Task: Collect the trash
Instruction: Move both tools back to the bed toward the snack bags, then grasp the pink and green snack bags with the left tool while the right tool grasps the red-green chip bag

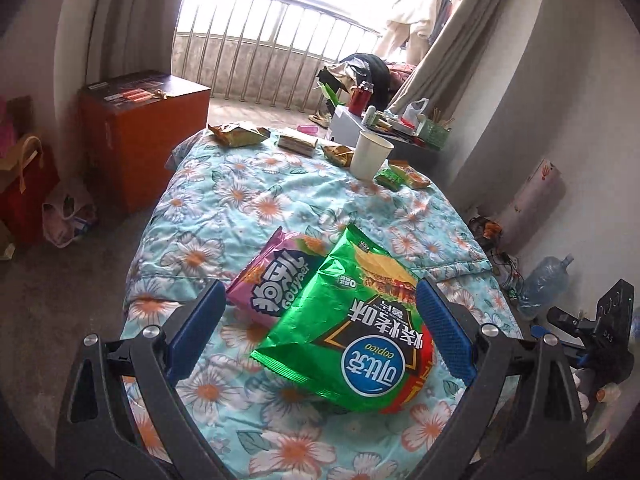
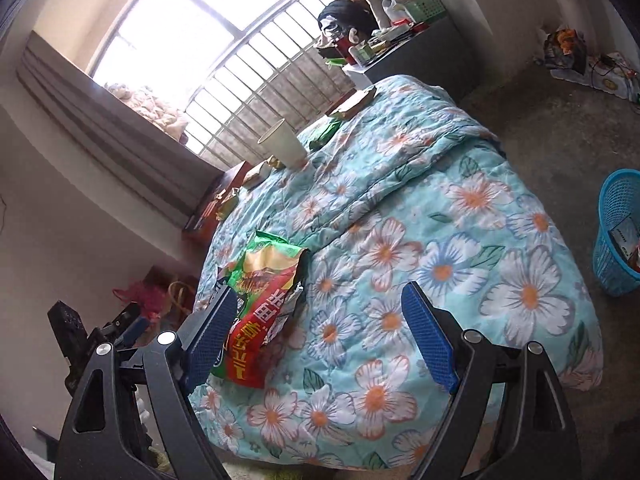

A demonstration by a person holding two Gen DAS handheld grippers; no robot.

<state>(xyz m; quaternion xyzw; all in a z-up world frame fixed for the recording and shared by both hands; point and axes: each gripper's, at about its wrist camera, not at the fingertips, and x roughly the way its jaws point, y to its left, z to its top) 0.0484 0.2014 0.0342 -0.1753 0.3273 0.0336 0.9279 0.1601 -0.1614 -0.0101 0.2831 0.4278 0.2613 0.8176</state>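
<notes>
Both grippers hang above the bed, angled down at the litter on the floral quilt. Left gripper: jaws wide apart, empty, straddling the green chip bag, which overlaps a pink snack bag; likely lined up for a pinch. Right gripper: jaws apart, nothing between them, the same green bag just beside its left pad. Paper cup and small wrappers sit at the far edge. Blue basket stands on the floor to the right, probably the bin; its contents are unclear.
</notes>
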